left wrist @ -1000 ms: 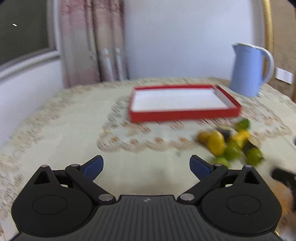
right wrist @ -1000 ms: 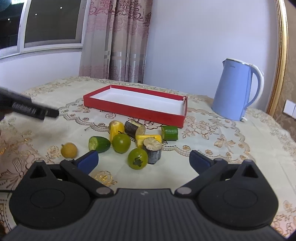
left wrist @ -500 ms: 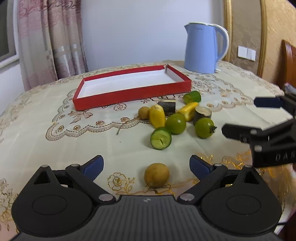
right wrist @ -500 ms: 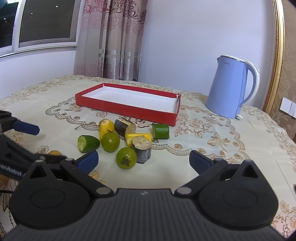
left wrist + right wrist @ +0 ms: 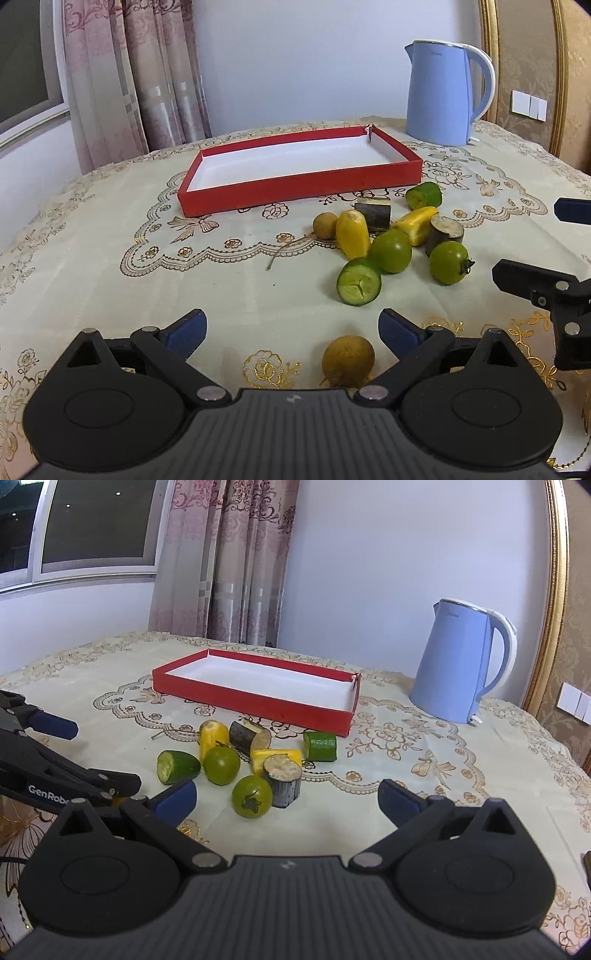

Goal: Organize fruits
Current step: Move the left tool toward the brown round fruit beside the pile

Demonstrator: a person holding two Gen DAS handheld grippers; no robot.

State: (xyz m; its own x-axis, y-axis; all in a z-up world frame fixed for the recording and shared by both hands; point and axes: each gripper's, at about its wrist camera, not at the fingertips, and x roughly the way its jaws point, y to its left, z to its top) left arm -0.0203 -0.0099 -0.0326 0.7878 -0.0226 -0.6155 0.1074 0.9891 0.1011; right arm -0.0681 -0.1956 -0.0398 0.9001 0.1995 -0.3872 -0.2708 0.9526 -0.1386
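A red tray [image 5: 303,181] with a white empty floor lies on the table; it also shows in the right wrist view [image 5: 255,701]. In front of it lies a cluster of fruit pieces: two green tomatoes [image 5: 390,250], yellow pieces [image 5: 352,234], cucumber chunks [image 5: 359,281] and dark-skinned chunks [image 5: 446,232]. A yellow-brown round fruit [image 5: 348,357] lies alone between the open fingers of my left gripper [image 5: 293,328]. My right gripper [image 5: 286,797] is open and empty, just short of a green tomato [image 5: 252,796].
A light blue kettle [image 5: 445,92] stands behind the tray at the right. A lace-patterned tablecloth [image 5: 110,258] covers the table. Curtains and a window are behind at the left.
My left gripper has moved slightly forward, so the round yellow fruit now sits between its fingers. My right gripper has moved a little closer to the fruit cluster.
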